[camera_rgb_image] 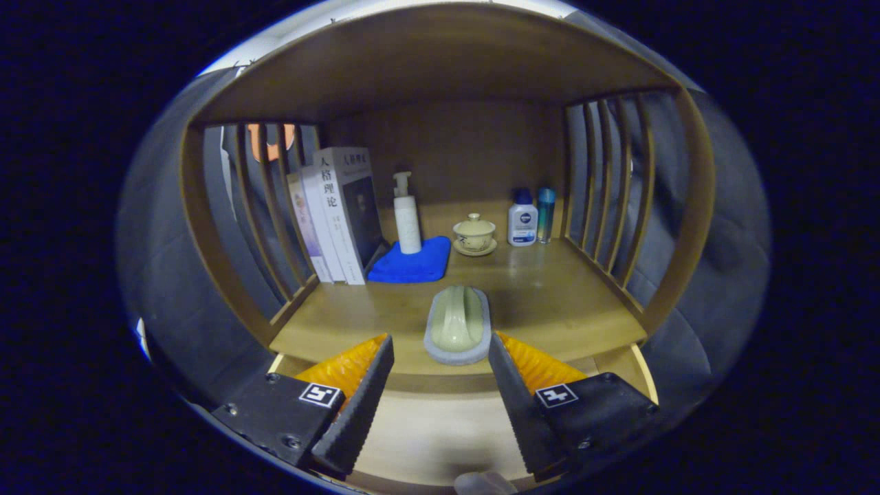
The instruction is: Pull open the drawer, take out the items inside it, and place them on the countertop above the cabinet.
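Resting at the front edge of the wooden countertop (550, 302), a pale green scrubbing brush with a grey base (458, 328) lies just ahead of the spread gripper (440, 357), touching neither finger. Below the fingers, the light wooden drawer (440, 433) stands open.

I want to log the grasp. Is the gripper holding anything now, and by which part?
Nothing is held. The gripper is open, jaws apart beside the pale green oval item resting on the wooden countertop.
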Available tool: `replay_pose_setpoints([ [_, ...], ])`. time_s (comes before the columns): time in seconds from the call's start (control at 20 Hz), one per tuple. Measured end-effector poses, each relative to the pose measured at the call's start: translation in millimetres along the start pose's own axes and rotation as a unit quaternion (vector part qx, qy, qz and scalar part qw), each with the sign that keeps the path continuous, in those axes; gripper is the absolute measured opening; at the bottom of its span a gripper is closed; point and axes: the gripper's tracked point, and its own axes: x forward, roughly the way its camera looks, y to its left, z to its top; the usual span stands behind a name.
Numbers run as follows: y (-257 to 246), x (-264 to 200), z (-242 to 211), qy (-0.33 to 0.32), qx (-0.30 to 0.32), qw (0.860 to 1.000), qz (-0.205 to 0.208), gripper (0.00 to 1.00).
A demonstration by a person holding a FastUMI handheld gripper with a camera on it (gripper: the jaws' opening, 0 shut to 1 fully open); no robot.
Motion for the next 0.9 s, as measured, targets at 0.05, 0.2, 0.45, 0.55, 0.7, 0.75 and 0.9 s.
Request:
replay_pose_setpoints([
  [0.05, -1, -10, -4, -0.009, -0.003, 1.000, 0.001, 0.91],
  [0.2, 2, -56, -10, -0.056, -0.007, 0.998, 0.004, 0.97],
  [0.45, 11, -131, -13, -0.143, 0.002, 0.990, 0.016, 0.99],
  [0.55, 16, -158, -15, -0.165, 0.007, 0.986, 0.030, 0.99],
  [0.7, 20, -189, -26, -0.180, 0.005, 0.982, 0.051, 0.99],
  [0.75, 18, -198, -29, -0.183, 0.005, 0.982, 0.052, 0.99],
  [0.9, 4, -220, -43, -0.194, 0.010, 0.980, 0.039, 1.00],
])
